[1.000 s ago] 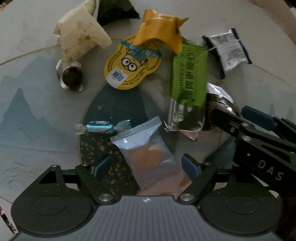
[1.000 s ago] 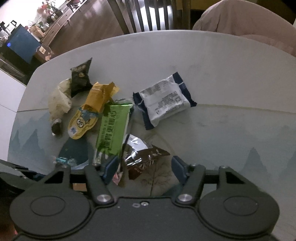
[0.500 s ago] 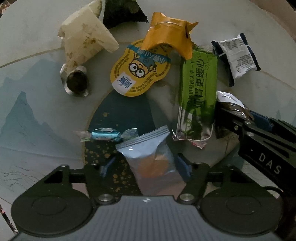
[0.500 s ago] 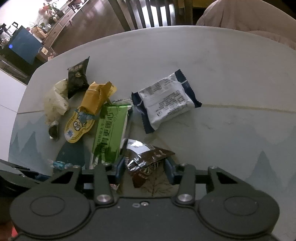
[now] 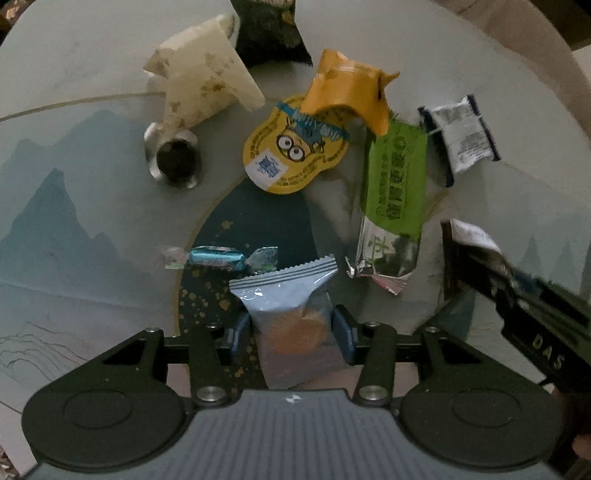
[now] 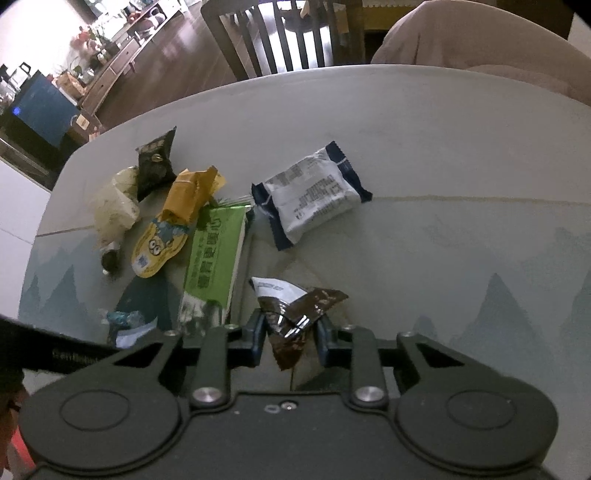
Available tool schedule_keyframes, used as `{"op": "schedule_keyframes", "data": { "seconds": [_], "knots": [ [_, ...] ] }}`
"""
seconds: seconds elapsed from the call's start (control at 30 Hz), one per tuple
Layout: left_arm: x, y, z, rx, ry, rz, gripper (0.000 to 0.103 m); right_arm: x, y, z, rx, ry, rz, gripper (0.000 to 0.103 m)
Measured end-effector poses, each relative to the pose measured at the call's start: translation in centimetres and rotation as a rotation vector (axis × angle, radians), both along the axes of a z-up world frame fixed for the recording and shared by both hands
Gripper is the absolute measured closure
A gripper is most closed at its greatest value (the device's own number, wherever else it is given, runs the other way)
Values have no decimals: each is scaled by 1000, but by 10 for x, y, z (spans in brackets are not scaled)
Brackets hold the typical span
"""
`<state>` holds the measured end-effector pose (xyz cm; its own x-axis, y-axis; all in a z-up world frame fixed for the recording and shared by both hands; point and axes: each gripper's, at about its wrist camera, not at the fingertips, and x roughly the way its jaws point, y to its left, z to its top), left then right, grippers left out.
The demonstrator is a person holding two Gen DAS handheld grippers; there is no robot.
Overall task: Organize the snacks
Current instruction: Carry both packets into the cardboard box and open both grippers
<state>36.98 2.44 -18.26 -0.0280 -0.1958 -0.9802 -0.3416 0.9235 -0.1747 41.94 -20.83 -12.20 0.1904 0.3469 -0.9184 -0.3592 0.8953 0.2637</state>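
1. Left wrist view: a pale blue biscuit packet (image 5: 291, 325) is gripped between the blue pads of the left gripper (image 5: 291, 330), whose jaws have just been closing and are now pressed against the packet's sides at a middling width.
2. In the right wrist view, a crumpled brown wrapper (image 6: 295, 317) is pinched in the right gripper (image 6: 291, 338); its jaws have just been closing and are now drawn in narrow on the foil.
3. The step in hand is judged to be the picking-up of two snacks at once, one per gripper, from the patterned table (image 6: 443, 155).
4. The remaining snacks are left on the table: a green bar (image 5: 397, 192), a yellow cartoon pouch (image 5: 295, 155), an orange wrapper (image 5: 351, 92), a white-and-navy packet (image 6: 312, 192), a blue twist candy (image 5: 216, 256), a cream wrapper (image 5: 203, 81) and a dark packet (image 5: 269, 33).
5. No tray or box for sorting is seen in either view, so the destination cannot be told.
6. The next move is judged to call for both packets to be lifted clear without the neighbouring candy or green bar being dragged, the thin wrappers being liable to slip.
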Motion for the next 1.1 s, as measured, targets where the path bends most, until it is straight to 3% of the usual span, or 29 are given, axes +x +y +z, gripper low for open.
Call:
{"op": "schedule_keyframes", "data": {
  "seconds": [0.53, 0.8, 1.1],
  "knots": [
    [-32, -3, 96, -11, -204, -22, 57, -77, -20, 100, 42, -140, 3, 77],
    [-78, -4, 143, -4, -281, -79, 57, -131, -14, 143, 50, -196, 43, 77],
    [-139, 3, 184, 18, -337, -156, 57, -182, 0, 168, 69, -232, 87, 77]
  ]
}}
